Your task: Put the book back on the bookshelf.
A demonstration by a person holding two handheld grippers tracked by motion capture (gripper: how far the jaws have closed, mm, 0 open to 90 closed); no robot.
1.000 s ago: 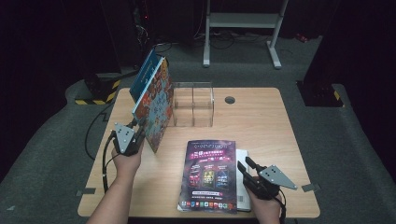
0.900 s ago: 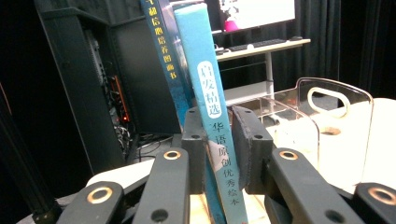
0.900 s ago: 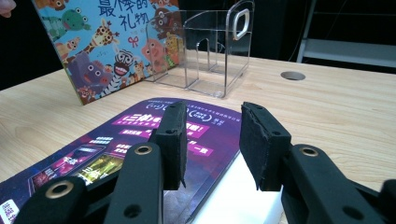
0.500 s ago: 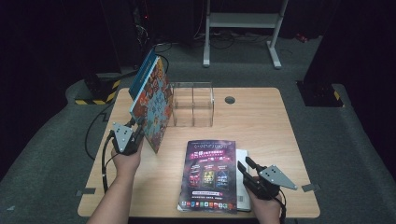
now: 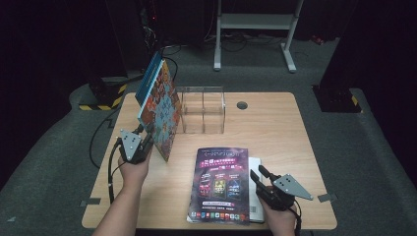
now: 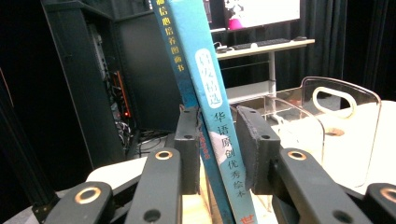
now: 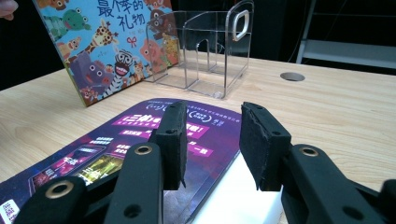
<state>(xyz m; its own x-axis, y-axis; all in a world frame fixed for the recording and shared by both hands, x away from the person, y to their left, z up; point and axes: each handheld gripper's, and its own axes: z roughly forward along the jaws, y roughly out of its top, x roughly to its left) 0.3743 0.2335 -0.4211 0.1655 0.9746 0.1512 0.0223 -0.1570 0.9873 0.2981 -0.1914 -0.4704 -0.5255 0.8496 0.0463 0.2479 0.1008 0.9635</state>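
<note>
Black left claw [image 5: 146,142] loosening around upright books [image 5: 160,109], right claw [image 5: 257,175] open, low over magazine [image 5: 220,183]

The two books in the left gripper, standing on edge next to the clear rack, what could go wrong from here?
1. The books lean, and the left gripper has just been opening: a gap shows at one pad, so they may topple onto the table.
2. Falling toward the rack, they could knock it.
3. The right gripper hangs open over the magazine, too far off to catch them.
</note>
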